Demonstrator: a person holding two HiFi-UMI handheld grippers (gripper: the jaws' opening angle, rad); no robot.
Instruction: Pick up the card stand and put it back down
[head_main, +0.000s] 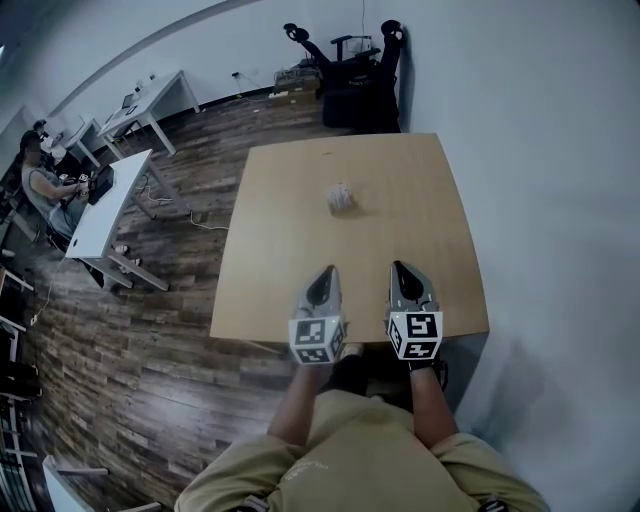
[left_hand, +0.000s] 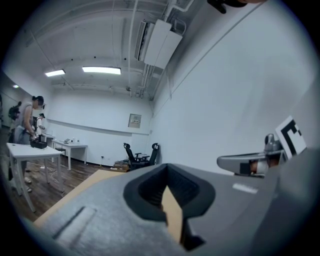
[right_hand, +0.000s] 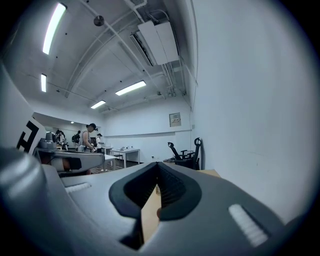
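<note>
**Left:** the left gripper (head_main: 324, 280) is held level over the near edge of the table (head_main: 290, 200). Its jaws are closed together with nothing between them.

**Centre:** the card stand (head_main: 341, 197), a small pale object, rests on the table top toward the far half. It is well apart from both grippers and touched by neither.

**Right:** the right gripper (head_main: 404, 276) sits just beside the left one, likewise closed and empty.

**Stage of task:** no lift is under way. With the stand on the table and both grippers clear of it, either the pick-up has not begun or the stand is already put back. The views do not decide which.
</note>
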